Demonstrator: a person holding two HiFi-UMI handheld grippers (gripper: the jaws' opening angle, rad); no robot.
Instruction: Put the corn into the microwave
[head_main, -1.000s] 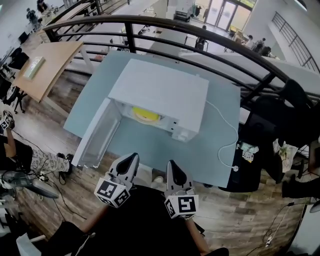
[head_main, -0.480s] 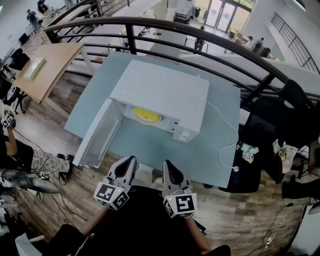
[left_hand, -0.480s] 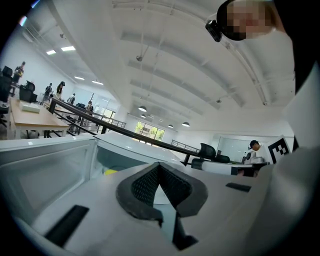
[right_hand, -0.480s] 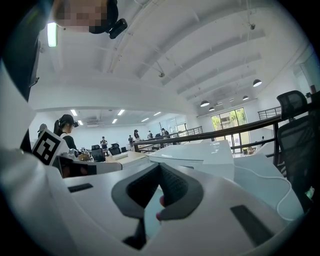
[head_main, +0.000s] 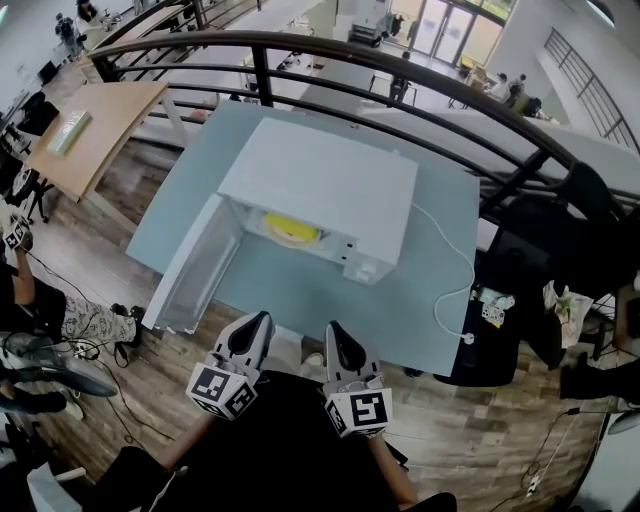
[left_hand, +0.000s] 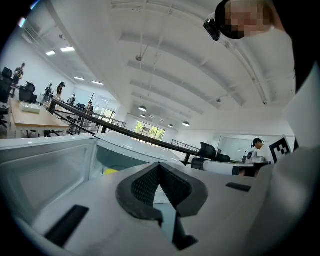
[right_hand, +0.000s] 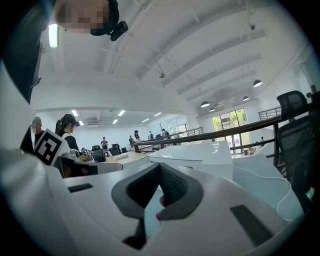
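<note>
Jaws on the left gripper (head_main: 262, 320) (left_hand: 159, 167) are pressed together, nothing btw them. The right gripper (head_main: 335, 328) (right_hand: 160, 169) is the same, jaws closed w/ nothing held. We see both side by side, not touching each other, out in front of the microwave (head_main: 320, 175) and well short of it, tips aimed its way. Far L of the microwave stands a wooden desk (head_main: 95, 120). The microwave's door (head_main: 195, 268) is swung wide open to the L. The corn (head_main: 292, 228) (left_hand: 110, 171) lies inside the microwave's cavity, yellow, seen thru the open front. Under the microwave is a grey-blue table (head_main: 300, 290). R of the microwave a white cable (head_main: 455, 285) curls on that table. Behind the microwave we see a dark railing (head_main: 400, 70).
</note>
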